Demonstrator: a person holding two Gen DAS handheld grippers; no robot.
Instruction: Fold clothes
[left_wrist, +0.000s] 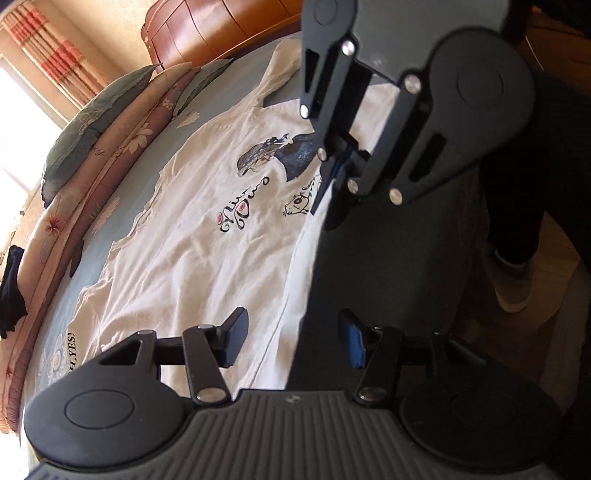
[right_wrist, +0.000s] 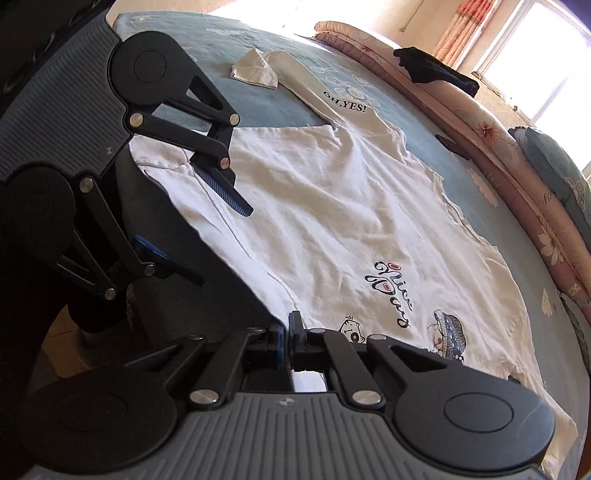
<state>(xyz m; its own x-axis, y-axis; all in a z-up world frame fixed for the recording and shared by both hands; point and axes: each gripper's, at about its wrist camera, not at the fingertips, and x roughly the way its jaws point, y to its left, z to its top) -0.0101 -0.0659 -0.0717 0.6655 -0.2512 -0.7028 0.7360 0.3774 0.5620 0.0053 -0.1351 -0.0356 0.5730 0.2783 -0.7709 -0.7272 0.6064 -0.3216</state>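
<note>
Shirt: a white cotton T-shirt with cartoon pictures and dark curly writing (right_wrist: 332, 221) lay flat and spread out on the blue bed cover with pale flowers (right_wrist: 258, 99).
Left gripper: the black two-finger left gripper (left_wrist: 291, 338) pointed down at a slant over the shirt's near edge. Its jaws were apart, with the shirt's edge lying between them, and the pads did not press on it.
Right gripper: the black two-finger right gripper (right_wrist: 286, 341) also pointed down at a slant, at the same near edge further along. Its jaws were together; whether they pinched the cloth I cannot tell.
Second shirt: a folded white top with the words "OH,YES!" (right_wrist: 332, 99) lay beyond the big shirt.
Pillows: a stack of pink flowered quilts and grey-green pillows (left_wrist: 110, 122) sat along the far side.
Person: a dark trouser leg and a pale shoe (left_wrist: 513, 284) stood beside the bed.
</note>
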